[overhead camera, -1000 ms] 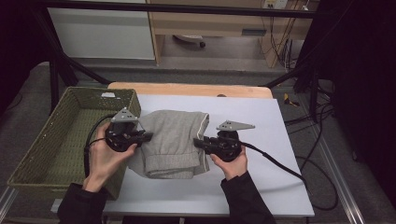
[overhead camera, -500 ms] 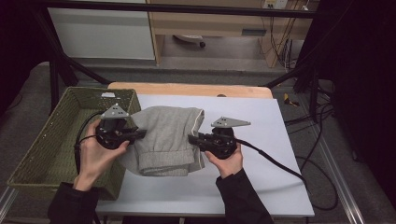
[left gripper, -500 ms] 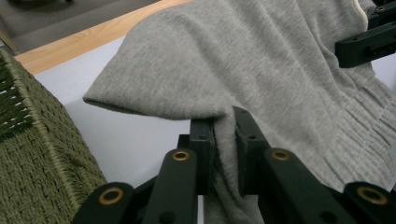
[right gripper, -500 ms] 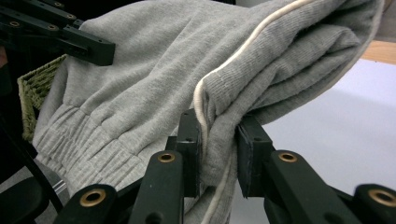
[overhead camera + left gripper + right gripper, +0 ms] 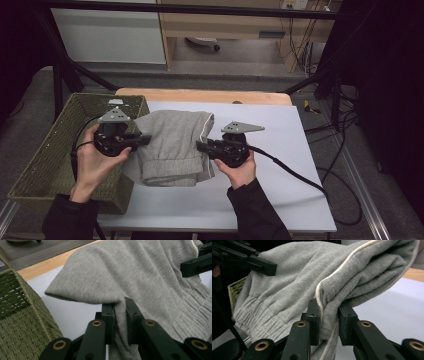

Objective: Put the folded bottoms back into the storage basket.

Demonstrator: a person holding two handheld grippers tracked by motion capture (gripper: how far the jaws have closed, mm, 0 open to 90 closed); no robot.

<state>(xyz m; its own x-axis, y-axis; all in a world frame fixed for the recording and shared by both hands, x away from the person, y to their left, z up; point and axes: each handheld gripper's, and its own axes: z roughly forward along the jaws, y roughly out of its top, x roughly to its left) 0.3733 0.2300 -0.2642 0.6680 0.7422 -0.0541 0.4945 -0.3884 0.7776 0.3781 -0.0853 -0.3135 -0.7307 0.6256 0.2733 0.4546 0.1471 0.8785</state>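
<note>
A white table [image 5: 280, 150] stands in the middle of the room, and a big green woven basket [image 5: 50, 155] sits at its left edge. The basket looks bare inside, though its near end is partly hidden by the person's arm, so I cannot be sure.

A folded grey sweatshirt [image 5: 172, 145] hangs between the two grippers, over the left part of the table. It seems to be lifted a little, with its ribbed hem drooping toward the near side. Its long way runs from far to near, and the grippers pinch it across the short way, one on each side.

The left gripper [image 5: 142, 141] is squeezed tight on the left edge of the cloth. In the left gripper view [image 5: 120, 315] a fold of grey fabric is pressed flat between the two black pads. The right gripper [image 5: 200, 146] is also clamped on the cloth, at the right edge, and the right gripper view [image 5: 329, 320] shows it biting a thick bunch with a cream stripe.

The basket lies just to the left of the sweatshirt, touching or almost touching the left hand. So the left hand is the nearer one, and the bundle would need to travel left, with the right hand following across.
</note>
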